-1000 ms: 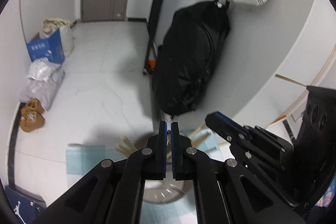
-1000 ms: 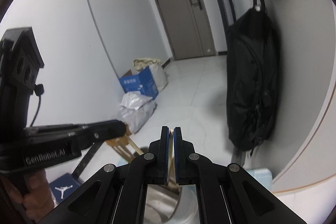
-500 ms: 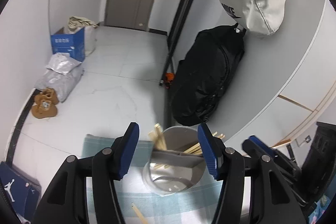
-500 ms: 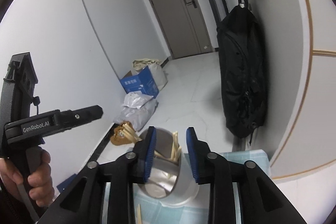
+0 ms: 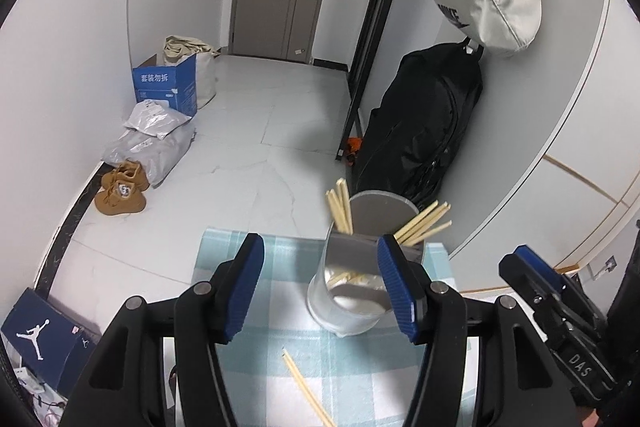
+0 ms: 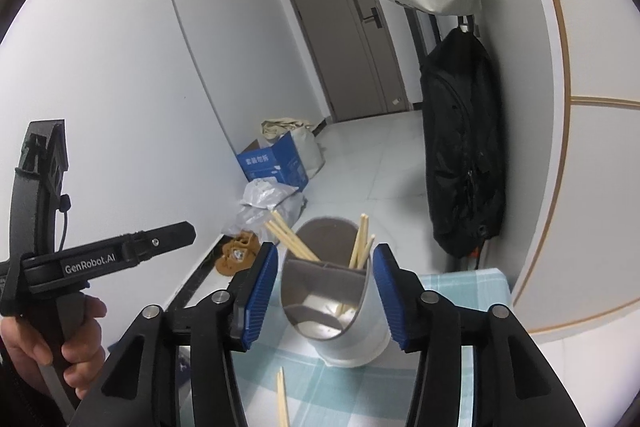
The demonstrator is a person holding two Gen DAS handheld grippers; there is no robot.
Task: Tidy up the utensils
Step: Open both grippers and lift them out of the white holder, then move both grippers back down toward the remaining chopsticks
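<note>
Seen over a bench (image 5: 256,355) under a pale blue checked cloth: a grey utensil holder (image 5: 352,291) standing upright toward the cloth's far edge, wooden chopsticks (image 5: 420,225) fanned from its two compartments. One loose chopstick (image 5: 308,393) lying flat on the cloth, just in front of the holder.

Left gripper (image 5: 326,291) with fingers spread and empty, holder showing between the tips but untouched. Right gripper (image 6: 326,297) with fingers widening at this moment, likewise empty, framing the same holder without contact.

Likely hazards from here: a tip clipping the holder's rim on the way down to the loose stick, tipping it or nudging it off the far edge; a thin stick lying flat, hard to get under, prone to rolling or skidding on cloth; fabric bunching under a scraping pad; both tools converging on one spot and colliding; a stick pinched off-centre swinging into those already standing.
</note>
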